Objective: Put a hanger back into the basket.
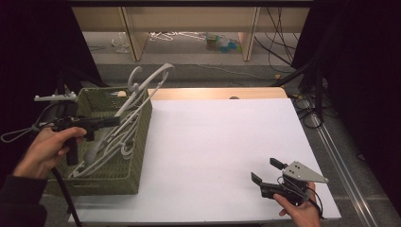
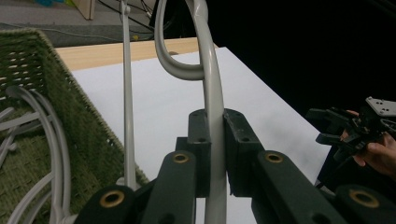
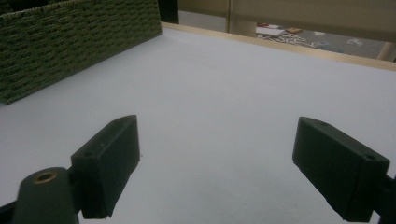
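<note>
Your left tool [image 2: 212,154] was clamped on a white hanger [image 2: 210,93] over the green basket [image 1: 137,142] at the counter's [image 1: 213,156] left, gripping its bar so it lifted free of the tangled hangers [image 1: 108,142] below. Your right tool [image 1: 267,176] rested near right, jaws wide and empty. The hanger's hook ran out of the left gripper view.

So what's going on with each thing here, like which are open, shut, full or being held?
Left tool: shut on a white hanger.
White hanger: gripped, tilted up, its hook end above the basket rim.
Right tool: open, nothing between its jaws, low over the table.
Green woven basket: upright at the table's left, holding more white hangers.
Table: bare white top.
</note>
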Action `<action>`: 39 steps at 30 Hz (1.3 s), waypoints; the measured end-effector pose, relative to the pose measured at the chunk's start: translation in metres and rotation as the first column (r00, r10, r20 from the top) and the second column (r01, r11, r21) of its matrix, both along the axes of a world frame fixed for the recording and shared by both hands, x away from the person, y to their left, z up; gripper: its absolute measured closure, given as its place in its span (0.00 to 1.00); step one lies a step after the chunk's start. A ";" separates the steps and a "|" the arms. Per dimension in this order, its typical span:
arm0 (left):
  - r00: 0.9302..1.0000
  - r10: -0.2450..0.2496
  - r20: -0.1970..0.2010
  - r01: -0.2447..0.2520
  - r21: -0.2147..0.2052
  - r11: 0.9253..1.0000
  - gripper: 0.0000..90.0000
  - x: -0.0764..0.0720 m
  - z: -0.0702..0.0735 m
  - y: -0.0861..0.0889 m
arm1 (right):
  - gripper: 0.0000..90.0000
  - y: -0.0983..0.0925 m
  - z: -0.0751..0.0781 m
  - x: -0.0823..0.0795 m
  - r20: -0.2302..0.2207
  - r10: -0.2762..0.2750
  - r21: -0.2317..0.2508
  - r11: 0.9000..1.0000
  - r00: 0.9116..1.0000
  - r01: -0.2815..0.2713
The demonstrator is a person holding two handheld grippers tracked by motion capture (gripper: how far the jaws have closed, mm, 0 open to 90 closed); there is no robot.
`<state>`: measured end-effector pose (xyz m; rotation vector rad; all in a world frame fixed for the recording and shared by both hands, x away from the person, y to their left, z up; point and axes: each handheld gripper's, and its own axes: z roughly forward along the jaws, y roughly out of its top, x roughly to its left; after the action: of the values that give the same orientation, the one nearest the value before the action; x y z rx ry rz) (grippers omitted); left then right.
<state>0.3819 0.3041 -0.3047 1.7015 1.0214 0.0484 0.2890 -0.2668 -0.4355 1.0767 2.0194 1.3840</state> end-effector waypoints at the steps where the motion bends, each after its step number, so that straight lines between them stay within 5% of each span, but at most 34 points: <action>1: 1.000 0.000 0.000 0.000 0.000 1.000 0.91 0.000 0.000 0.000 | 0.18 0.000 0.000 0.000 0.000 0.000 0.000 1.000 1.000 0.000; 15: 0.999 0.049 -0.004 -0.049 -0.005 0.999 0.91 -0.014 -0.015 0.054 | 0.18 0.000 0.000 0.000 0.000 -0.003 -0.002 1.000 1.000 0.003; 27: 0.999 0.046 -0.007 -0.045 0.087 0.995 0.91 -0.019 -0.021 0.089 | 0.18 0.001 -0.001 0.001 -0.002 -0.002 0.009 1.000 1.000 0.002; 33: 1.000 0.021 -0.003 -0.021 0.089 0.996 0.91 -0.019 -0.029 0.095 | 0.18 0.000 0.000 0.000 -0.010 -0.002 -0.011 1.000 1.000 0.002; 39: 0.999 0.019 -0.030 -0.015 0.137 0.990 0.91 -0.017 -0.036 0.096 | 0.18 0.000 0.000 0.000 -0.014 0.000 -0.017 1.000 1.000 -0.001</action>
<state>0.3644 0.3999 -0.3403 1.8227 1.0766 0.1049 0.2890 -0.2667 -0.4351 1.0812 2.0376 1.3611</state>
